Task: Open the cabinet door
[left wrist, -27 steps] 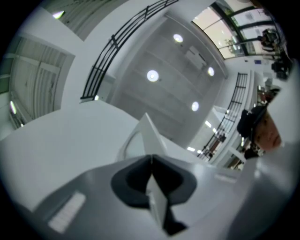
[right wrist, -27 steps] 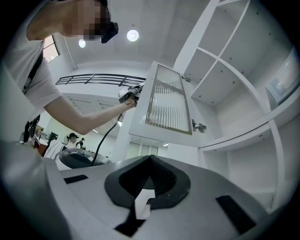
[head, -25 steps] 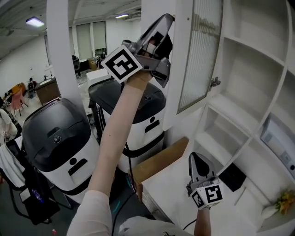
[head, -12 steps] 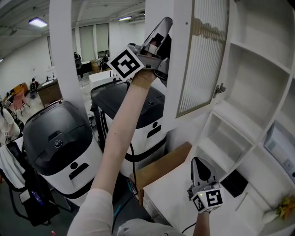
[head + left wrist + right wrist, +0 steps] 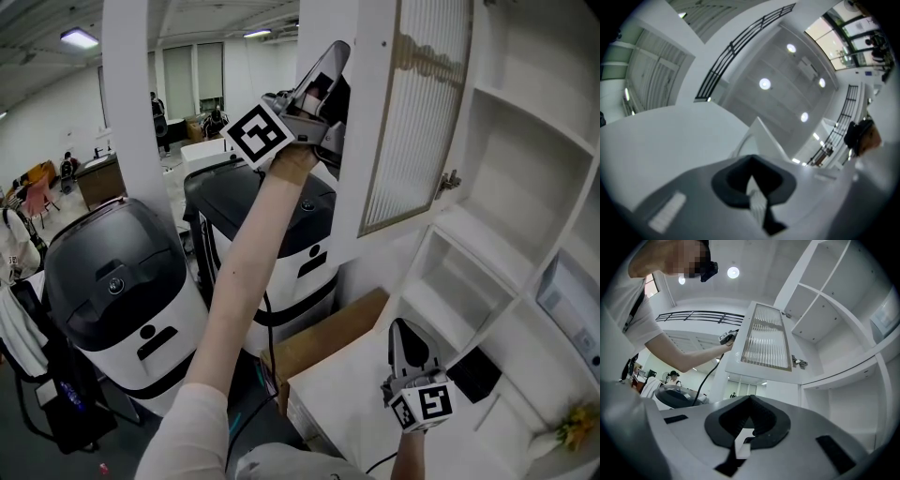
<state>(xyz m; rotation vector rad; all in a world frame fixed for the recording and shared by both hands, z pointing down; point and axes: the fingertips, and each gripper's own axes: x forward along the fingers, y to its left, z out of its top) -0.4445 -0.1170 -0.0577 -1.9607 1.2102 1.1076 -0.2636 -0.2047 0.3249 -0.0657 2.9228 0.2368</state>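
Left gripper (image 5: 330,66): jaws together, nothing clamped, raised high at the door's (image 5: 412,112) free edge. Door stood swung well out from its shelves. Right gripper (image 5: 403,339) also closed, empty, low over the worktop (image 5: 342,398). Risk, we judged: with no grip, the left gripper slips off and the door swings back.

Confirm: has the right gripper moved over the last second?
No. The right gripper keeps its place beside the black pad on the white counter.
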